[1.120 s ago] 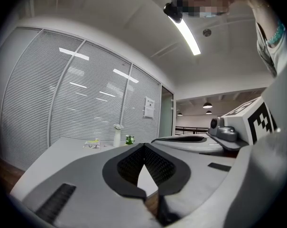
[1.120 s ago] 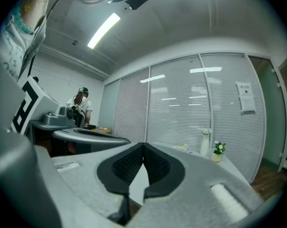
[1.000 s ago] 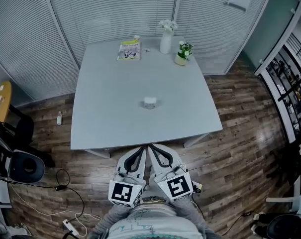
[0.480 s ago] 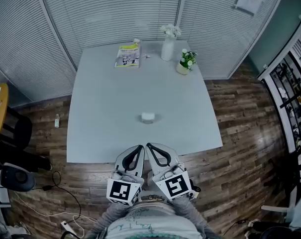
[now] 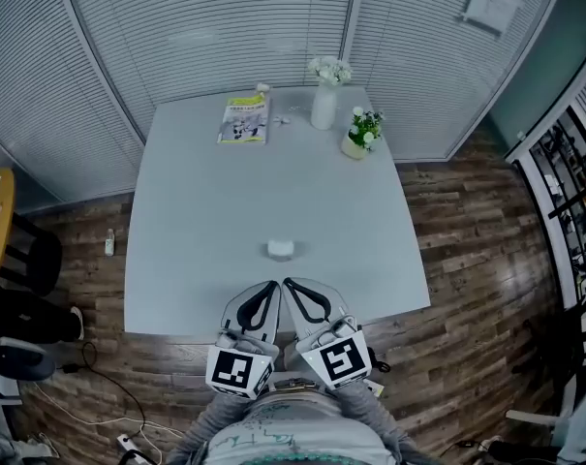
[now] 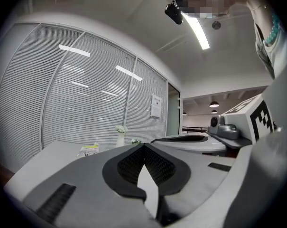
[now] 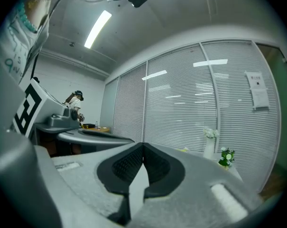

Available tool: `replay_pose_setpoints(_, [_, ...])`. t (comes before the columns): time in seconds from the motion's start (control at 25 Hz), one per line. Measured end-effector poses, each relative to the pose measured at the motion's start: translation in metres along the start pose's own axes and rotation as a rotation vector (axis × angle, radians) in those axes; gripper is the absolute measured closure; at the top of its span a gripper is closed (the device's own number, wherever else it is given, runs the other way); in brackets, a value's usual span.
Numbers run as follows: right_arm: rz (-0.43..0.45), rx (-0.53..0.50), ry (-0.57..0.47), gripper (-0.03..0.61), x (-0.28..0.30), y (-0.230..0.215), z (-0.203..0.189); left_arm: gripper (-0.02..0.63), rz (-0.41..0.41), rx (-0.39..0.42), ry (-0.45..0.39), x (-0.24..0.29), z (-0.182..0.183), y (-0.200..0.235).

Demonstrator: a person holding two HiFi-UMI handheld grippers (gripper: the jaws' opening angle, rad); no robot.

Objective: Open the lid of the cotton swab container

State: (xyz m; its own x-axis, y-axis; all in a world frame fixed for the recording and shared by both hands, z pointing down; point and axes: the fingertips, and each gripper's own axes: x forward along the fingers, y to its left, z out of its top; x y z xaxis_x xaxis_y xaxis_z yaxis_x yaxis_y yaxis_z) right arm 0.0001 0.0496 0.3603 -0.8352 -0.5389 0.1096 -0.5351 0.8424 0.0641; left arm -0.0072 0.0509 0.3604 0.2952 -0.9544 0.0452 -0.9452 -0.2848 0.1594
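Closer to the cotton swab container [image 5: 281,249] now: left gripper [image 5: 272,286], right gripper [image 5: 289,284], fingers closed, empty.

Tiny, indistinct cotton swab container [image 5: 281,249]

We record office meeting room. Evidence: full-height slatted blinds [image 5: 205,37] on two sides, large grey table [image 5: 273,182] centred, posted paper notice [image 5: 493,0], ceiling strip light [image 6: 196,27], wood-plank floor [image 5: 467,250].
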Motion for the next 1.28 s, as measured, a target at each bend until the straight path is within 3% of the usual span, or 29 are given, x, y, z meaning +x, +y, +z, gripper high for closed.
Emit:
replay_pose_setpoints(0.36, [0.06,-0.022,0.016,0.577,0.021,-0.036,-0.005,0.615,0.049,0.034,-0.004,0.037,0.001,0.015])
replay_pose_setpoints(0.6, [0.082,-0.018,0.019,0.577,0.04,-0.047,-0.015,0.615,0.04,0.025,0.009,0.054,-0.004,0.03])
replay_pose_setpoints(1.28, [-0.069,-0.038,0.081,0.577,0.096,-0.05,-0.026,0.615,-0.134,0.076,0.029,0.076,0.0,0.085])
